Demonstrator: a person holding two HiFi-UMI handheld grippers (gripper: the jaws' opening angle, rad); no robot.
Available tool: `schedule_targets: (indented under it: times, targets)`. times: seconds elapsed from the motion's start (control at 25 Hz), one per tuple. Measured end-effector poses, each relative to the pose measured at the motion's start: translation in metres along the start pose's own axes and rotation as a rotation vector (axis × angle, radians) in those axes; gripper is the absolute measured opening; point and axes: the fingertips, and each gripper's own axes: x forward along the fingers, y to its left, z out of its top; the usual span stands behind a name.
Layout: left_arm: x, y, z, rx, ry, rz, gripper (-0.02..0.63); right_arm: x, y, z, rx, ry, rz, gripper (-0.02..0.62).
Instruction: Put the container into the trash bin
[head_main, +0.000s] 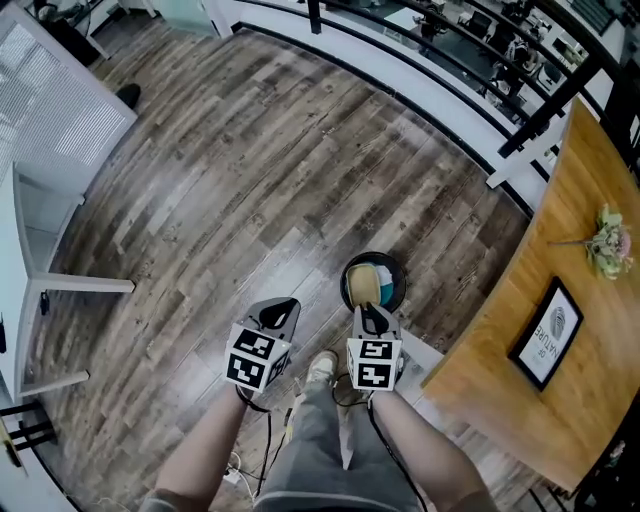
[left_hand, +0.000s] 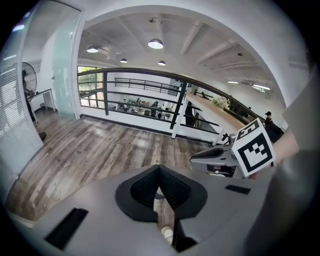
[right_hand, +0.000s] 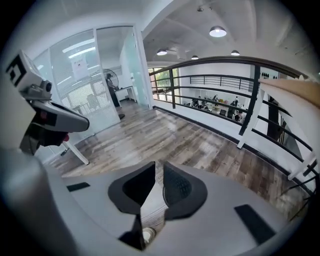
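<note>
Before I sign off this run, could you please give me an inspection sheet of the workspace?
Surface: wooden plank floor.
Job's things: trash bin on the floor, tan container inside it.
Clutter: nothing seen.
Grippers: left gripper fingers together, empty; right gripper fingers slightly apart, empty.
Cables: dark cable along each arm; white cable by the feet.
Surroundings: wooden table with flowers and framed picture; white desk; railing.

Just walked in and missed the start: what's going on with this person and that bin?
A person stands on the wooden floor with tongs in each hand, next to a round trash bin. The right tongs, at the bin's near edge, are slightly open with nothing between them. The left tongs beside them are shut and empty. The bin already holds tan and pale blue items.
</note>
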Motion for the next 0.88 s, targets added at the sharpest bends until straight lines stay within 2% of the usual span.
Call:
schedule_targets:
  times: [0.44,0.88]
  targets:
    - [-0.091,-0.021,0.102,0.084,-0.139,0.019,0.014,-0.119,0.011,0.116,-0.061,-0.184,0.045,0.067]
    - [-0.180,-0.068,0.205,0.205,-0.323,0.015,0.014,-0.261,0.000,0.224,-0.111,-0.415,0.073,0.055]
